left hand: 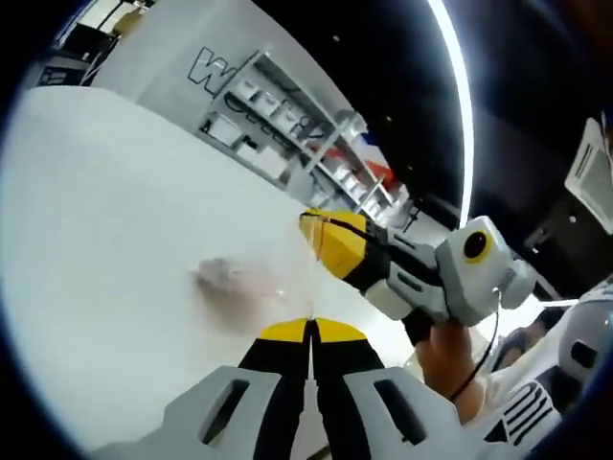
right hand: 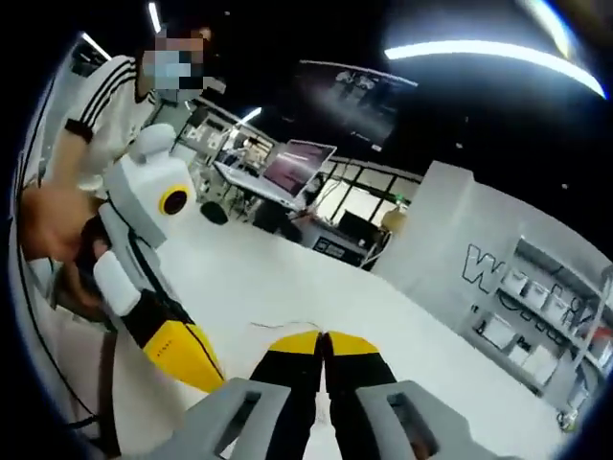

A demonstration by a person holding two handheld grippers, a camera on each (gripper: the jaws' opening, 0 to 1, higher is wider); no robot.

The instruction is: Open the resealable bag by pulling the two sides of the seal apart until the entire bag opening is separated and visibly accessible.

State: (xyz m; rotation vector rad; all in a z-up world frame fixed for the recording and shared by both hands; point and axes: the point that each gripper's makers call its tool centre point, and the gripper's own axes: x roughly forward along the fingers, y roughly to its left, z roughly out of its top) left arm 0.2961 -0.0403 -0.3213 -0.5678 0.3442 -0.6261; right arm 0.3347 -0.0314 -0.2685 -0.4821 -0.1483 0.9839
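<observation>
Pinching each lip of the thin, limp, slippery clear bag (left hand: 251,280), the left hand-held gripper (left hand: 310,329) and the right hand-held gripper (right hand: 323,341) are both clamped closed on film.

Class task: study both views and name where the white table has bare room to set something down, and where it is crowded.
Bare: the white table left of the clear bag, out to the table's far edge; also the table beyond the right gripper toward the desks. Crowded: around the bag, where the left gripper and right gripper meet.

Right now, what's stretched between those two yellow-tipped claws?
In the left gripper view, the clear resealable bag spans from the left gripper to the right gripper, above the white table.
</observation>
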